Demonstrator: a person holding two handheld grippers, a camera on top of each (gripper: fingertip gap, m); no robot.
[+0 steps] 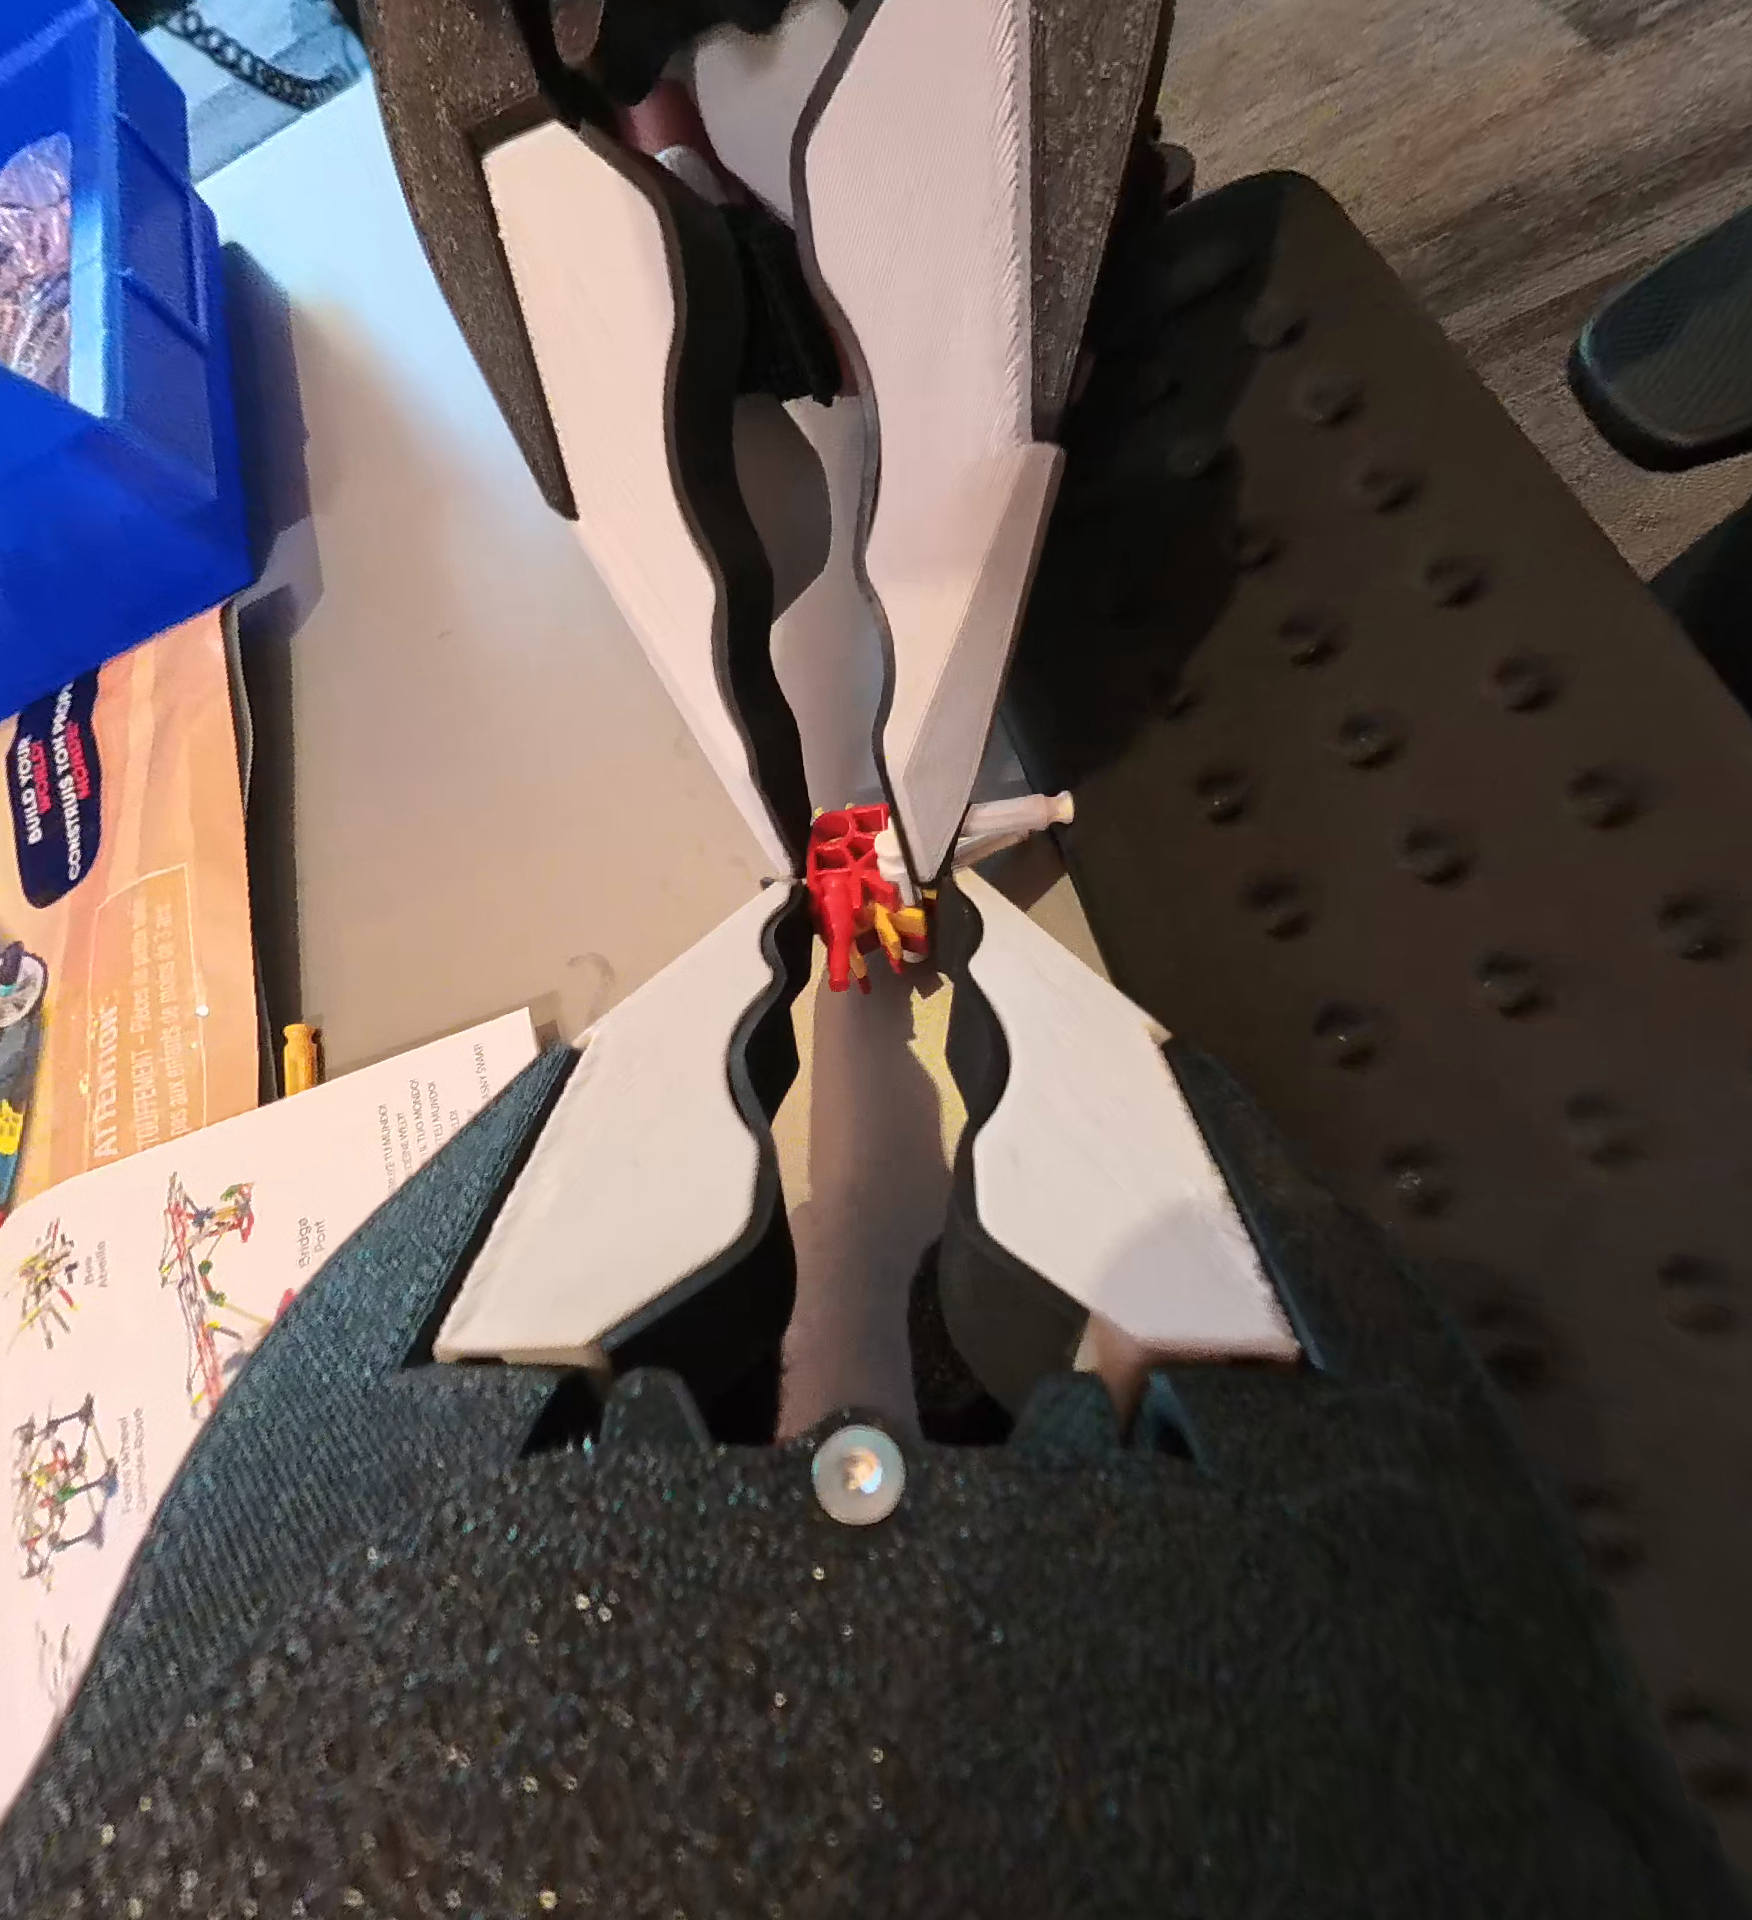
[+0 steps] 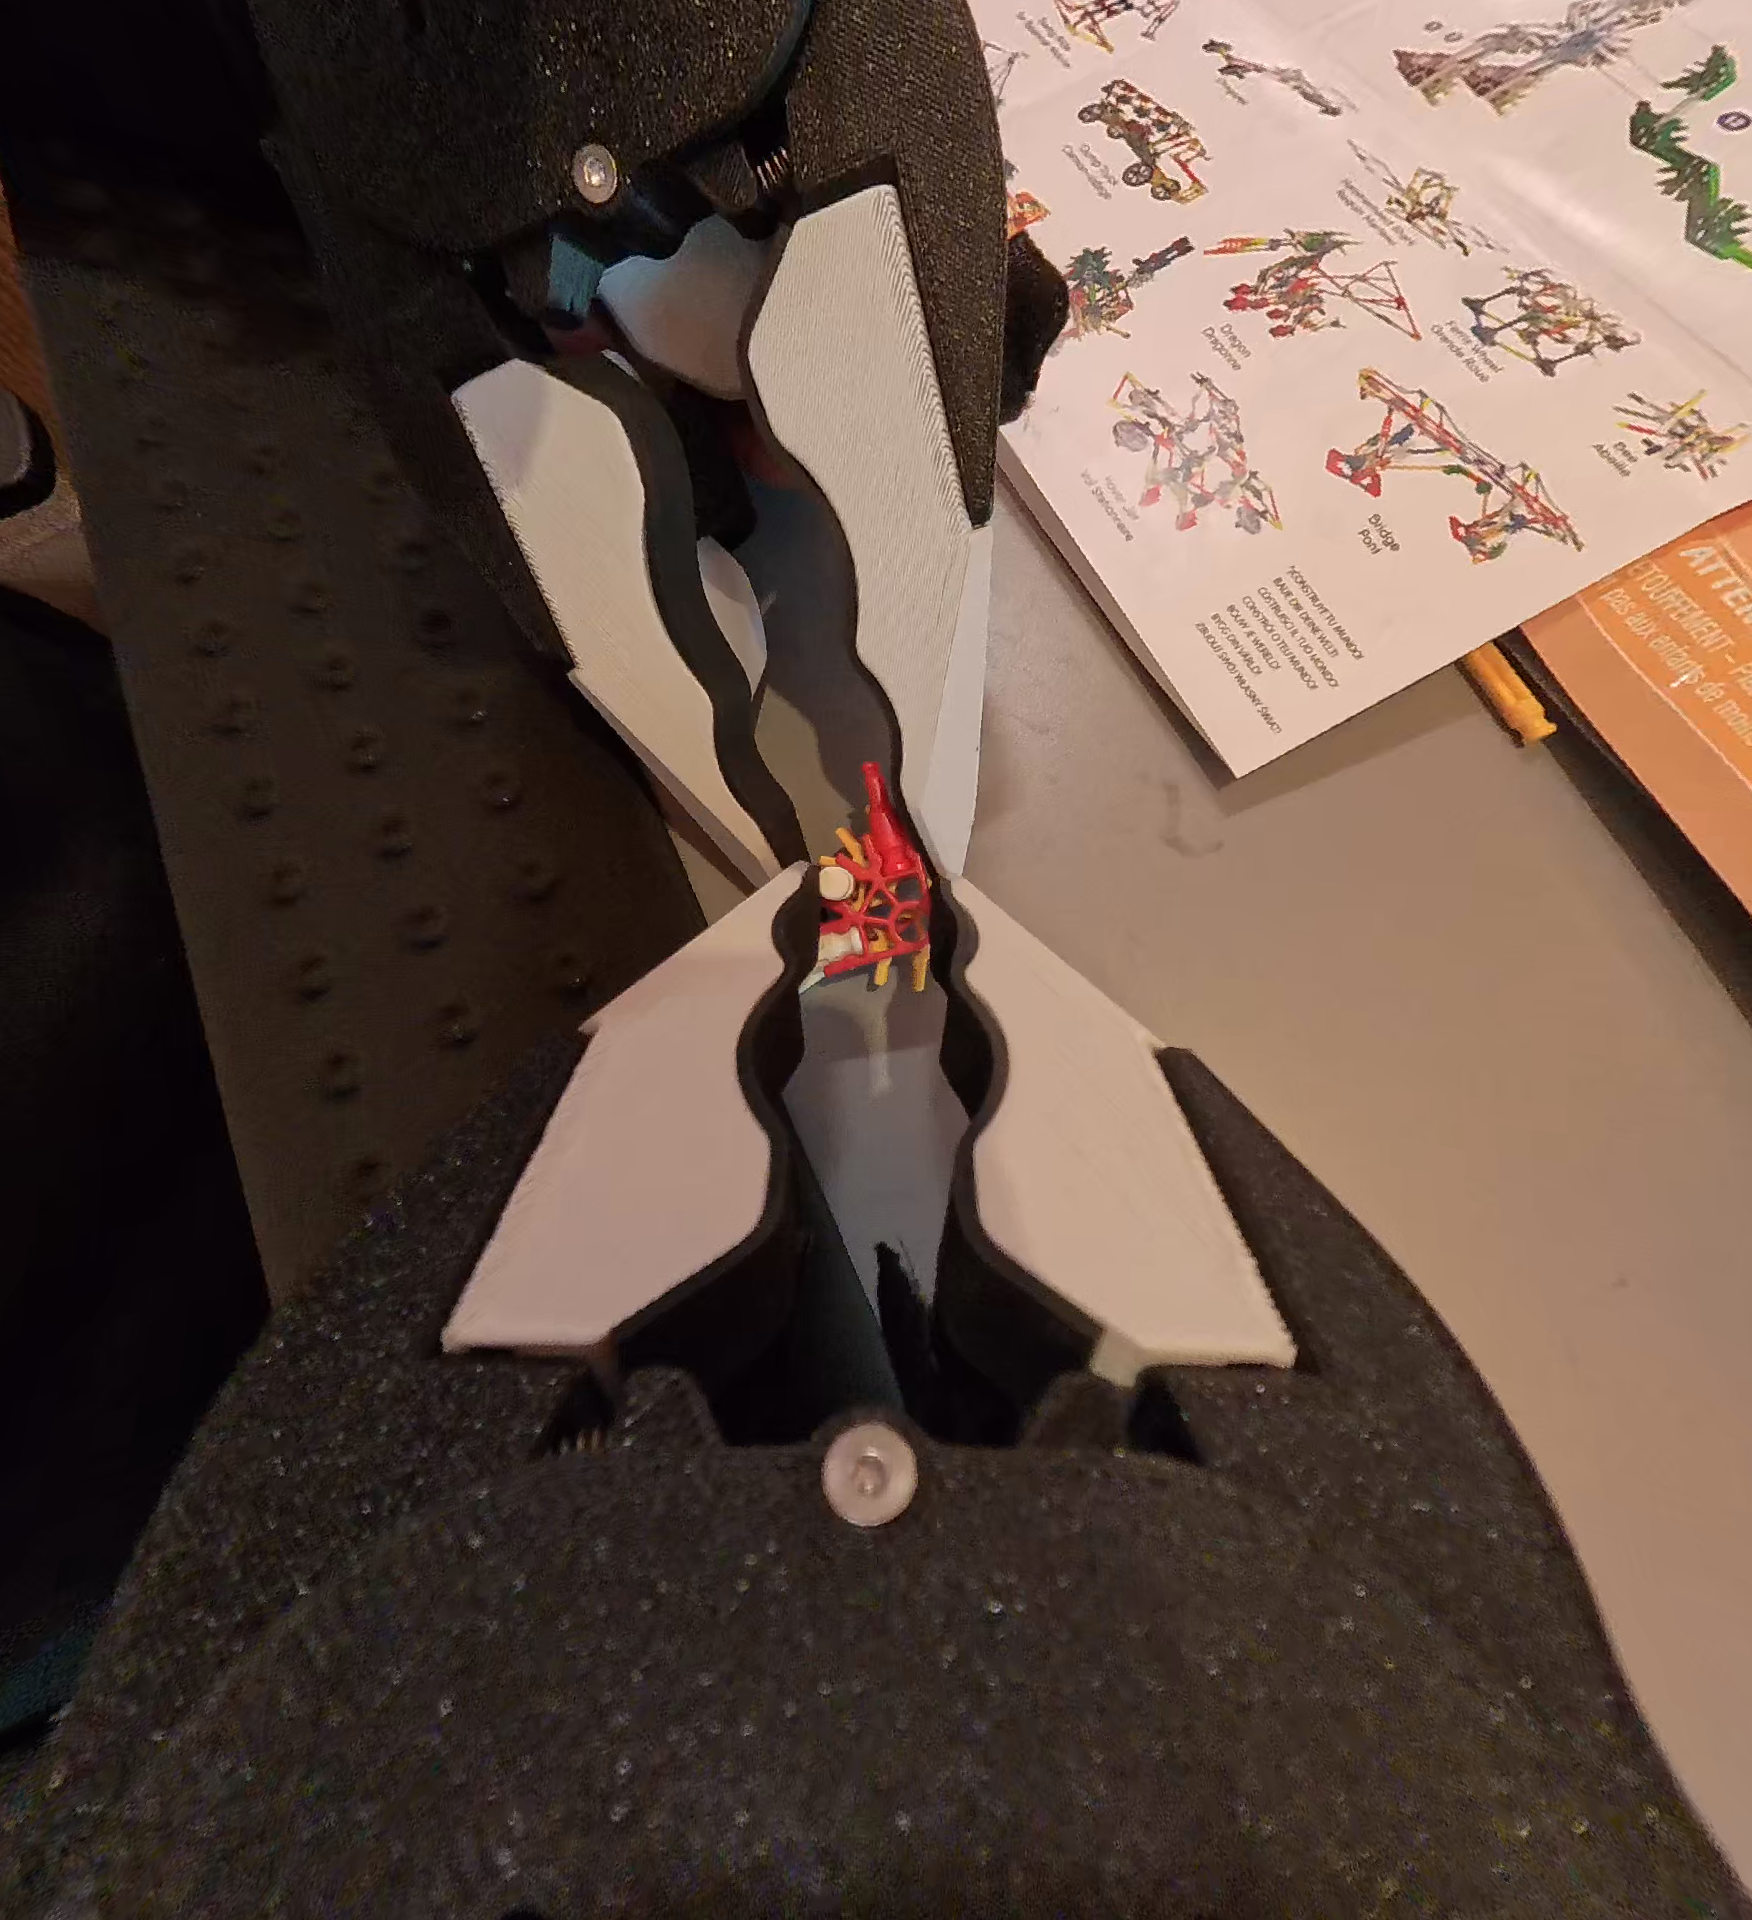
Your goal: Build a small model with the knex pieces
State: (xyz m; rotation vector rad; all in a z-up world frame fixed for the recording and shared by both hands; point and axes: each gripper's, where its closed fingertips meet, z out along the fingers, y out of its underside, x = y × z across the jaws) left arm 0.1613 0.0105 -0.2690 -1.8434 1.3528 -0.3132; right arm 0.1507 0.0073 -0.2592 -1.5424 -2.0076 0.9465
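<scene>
1. Nearest in the left wrist view: left gripper (image 1: 856, 914), white wavy-edged fingers on a black speckled body, drawn almost together at the tips and pinching a small cluster of red, yellow and white plastic construction-toy pieces (image 1: 856, 894).
2. Meeting it tip to tip from above: right gripper (image 1: 851, 831), its white fingers likewise nearly closed on the top of the same cluster; both sets of jaws equally near, neither with spare opening.
3. Same hold confirmed in the right wrist view: right gripper (image 2: 867, 920) clamped on the cluster (image 2: 877, 914), left gripper (image 2: 851, 831) closing in opposite.
4. Within the cluster: red lattice connector (image 1: 846, 852) between the tips, thin white plastic rod (image 1: 1017, 816) sticking out sideways to the right in the left view, crosswise to the line of the two grippers.
5. Below: pale grey tabletop (image 2: 1371, 1039), cluster held above it near the edge, beside a black dimpled chair seat (image 1: 1423, 831).
6. Farther left: white printed instruction sheet with model pictures (image 1: 124, 1299), orange printed cardboard box (image 1: 124, 883), small yellow rod (image 1: 298, 1055) beside it.
7. Farthest: blue plastic bin (image 1: 72, 416).
</scene>
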